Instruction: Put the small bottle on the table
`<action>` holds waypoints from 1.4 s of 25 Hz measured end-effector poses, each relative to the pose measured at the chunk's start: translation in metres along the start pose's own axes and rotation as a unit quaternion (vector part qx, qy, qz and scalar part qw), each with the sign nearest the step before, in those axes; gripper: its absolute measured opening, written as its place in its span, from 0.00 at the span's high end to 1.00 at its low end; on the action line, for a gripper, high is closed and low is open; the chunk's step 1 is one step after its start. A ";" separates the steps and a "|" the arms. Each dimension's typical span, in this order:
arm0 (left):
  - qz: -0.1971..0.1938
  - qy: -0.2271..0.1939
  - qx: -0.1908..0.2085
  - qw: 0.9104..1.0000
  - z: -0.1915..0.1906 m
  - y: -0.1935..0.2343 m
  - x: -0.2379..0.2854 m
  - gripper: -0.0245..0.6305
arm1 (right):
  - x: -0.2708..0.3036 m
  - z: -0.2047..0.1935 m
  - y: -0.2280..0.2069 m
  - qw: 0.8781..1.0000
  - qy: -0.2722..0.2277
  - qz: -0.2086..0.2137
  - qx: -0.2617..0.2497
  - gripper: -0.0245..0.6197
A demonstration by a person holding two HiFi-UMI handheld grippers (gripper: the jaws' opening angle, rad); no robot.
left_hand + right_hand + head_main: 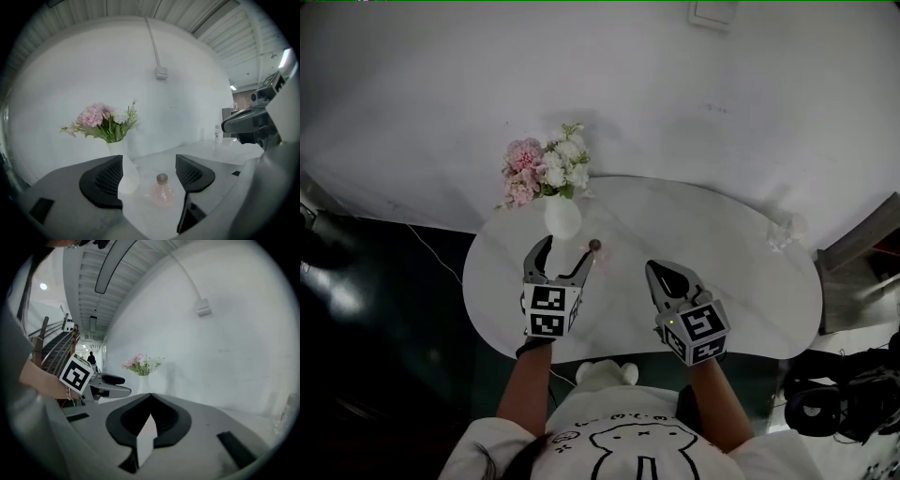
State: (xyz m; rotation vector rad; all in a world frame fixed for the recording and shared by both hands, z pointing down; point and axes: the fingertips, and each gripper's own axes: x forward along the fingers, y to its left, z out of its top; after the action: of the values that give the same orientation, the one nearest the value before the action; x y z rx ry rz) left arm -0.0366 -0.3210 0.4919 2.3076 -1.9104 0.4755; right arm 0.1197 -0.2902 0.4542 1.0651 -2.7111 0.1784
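Small bottle stands upright on the table, low centre of the left gripper view, long axis vertical, stopper uppermost. Left gripper: jaws wide apart, clear of the bottle, holding nothing. Right gripper: jaws closed, empty. Judged light, glass-like, slippery and fragile; best gripped low on the round belly.
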 end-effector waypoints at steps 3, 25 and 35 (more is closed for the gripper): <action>0.004 -0.011 0.006 1.000 0.007 0.007 -0.007 0.41 | 0.000 0.009 0.000 1.000 -0.009 -0.003 -0.007 0.97; -0.011 -0.143 0.036 0.989 0.109 0.056 -0.107 0.41 | -0.029 0.123 0.044 0.992 -0.092 -0.052 -0.068 0.97; -0.003 -0.182 0.038 0.983 0.144 0.087 -0.147 0.46 | -0.036 0.158 0.066 0.987 -0.122 -0.063 -0.087 0.97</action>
State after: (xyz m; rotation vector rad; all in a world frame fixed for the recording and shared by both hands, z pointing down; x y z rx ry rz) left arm -0.1200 -0.2413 0.3006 2.5970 -2.0654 0.1305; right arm 0.0752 -0.2488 0.2901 1.2739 -2.7917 -0.2220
